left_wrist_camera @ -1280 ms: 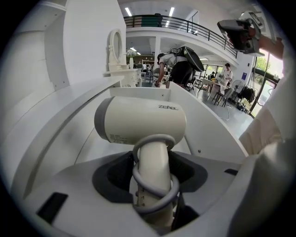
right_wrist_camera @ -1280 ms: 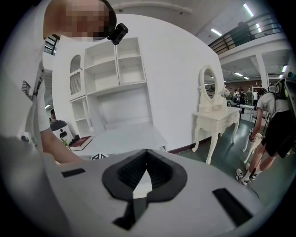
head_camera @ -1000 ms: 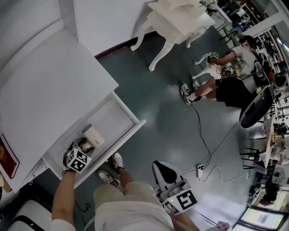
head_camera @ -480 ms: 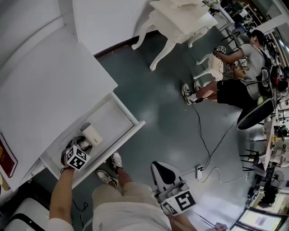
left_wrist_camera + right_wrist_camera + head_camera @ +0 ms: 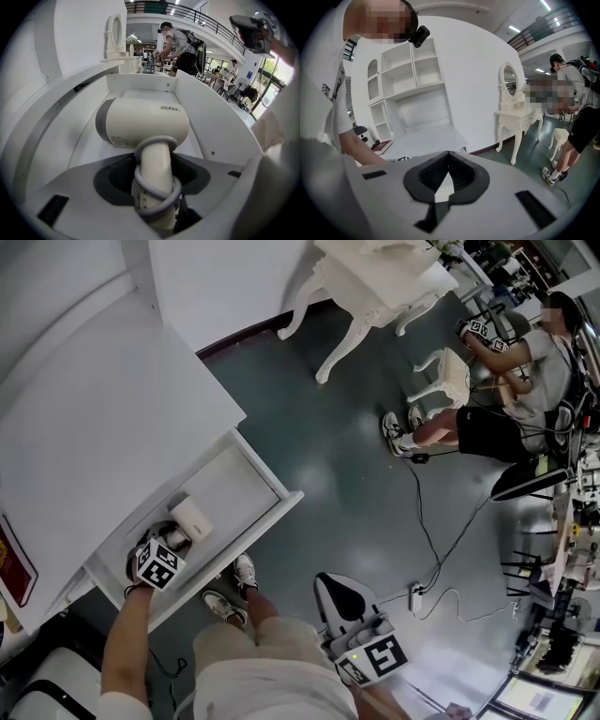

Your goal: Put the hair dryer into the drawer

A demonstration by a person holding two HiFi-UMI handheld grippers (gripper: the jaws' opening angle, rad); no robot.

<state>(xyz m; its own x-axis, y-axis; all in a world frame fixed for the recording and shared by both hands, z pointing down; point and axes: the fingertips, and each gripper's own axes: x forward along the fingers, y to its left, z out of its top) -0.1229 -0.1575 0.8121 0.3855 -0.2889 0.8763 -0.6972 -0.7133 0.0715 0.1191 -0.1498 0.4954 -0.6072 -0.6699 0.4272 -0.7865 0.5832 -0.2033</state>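
the hair dryer [image 5: 143, 124] is down in the open drawer's [image 5: 274, 509] near end, its handle clamped in the left gripper [image 5: 157, 187]. the right gripper [image 5: 332, 587] hangs closed and empty. only letting go seems left.

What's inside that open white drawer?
A cream hair dryer is in the drawer. Its grey cord is wound round the handle, which the left tool grips. The drawer floor under the dryer and tool is covered, so nothing there can be seen.
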